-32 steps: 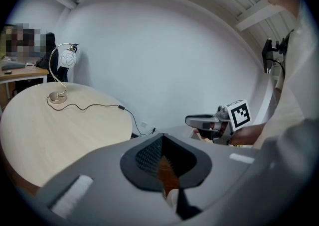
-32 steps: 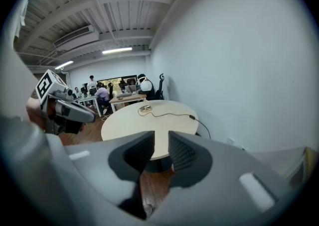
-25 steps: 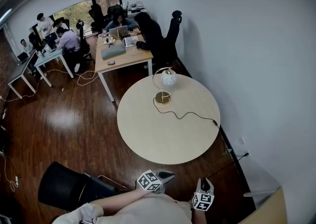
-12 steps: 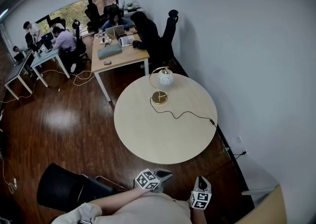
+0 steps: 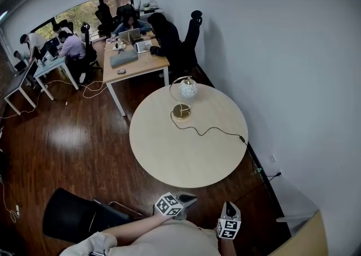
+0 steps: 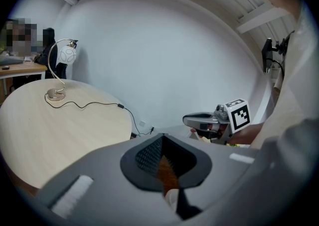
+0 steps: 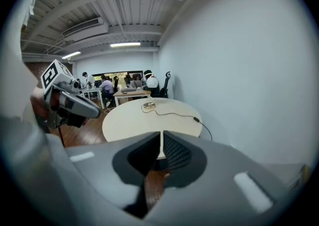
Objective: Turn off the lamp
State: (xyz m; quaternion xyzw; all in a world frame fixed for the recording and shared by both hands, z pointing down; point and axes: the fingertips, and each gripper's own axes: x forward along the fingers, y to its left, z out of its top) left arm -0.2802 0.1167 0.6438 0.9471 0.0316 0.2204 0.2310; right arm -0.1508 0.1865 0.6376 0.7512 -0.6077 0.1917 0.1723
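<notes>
The lamp (image 5: 186,89), a white globe on a curved gold stem with a round gold base, stands on the far side of the round pale table (image 5: 186,156). Its black cord (image 5: 208,131) runs across the top to a small dark block at the right edge. Both grippers hover at the near side, short of the table and well away from the lamp. My left gripper (image 5: 189,198) is shut with nothing in it. My right gripper (image 5: 230,208) is shut too, also empty. The lamp (image 6: 66,56) shows far left in the left gripper view and small (image 7: 148,104) in the right gripper view.
A black office chair (image 5: 73,215) stands close at my left. A white wall (image 5: 293,80) runs along the table's right, with a socket and cable (image 5: 262,173) low down. Beyond the table are wooden desks (image 5: 138,60) with seated people and a tall black chair (image 5: 192,38).
The right gripper's jaws, apart a second ago, have come together. The head view shifted slightly, so the table sits a little further left and up.
</notes>
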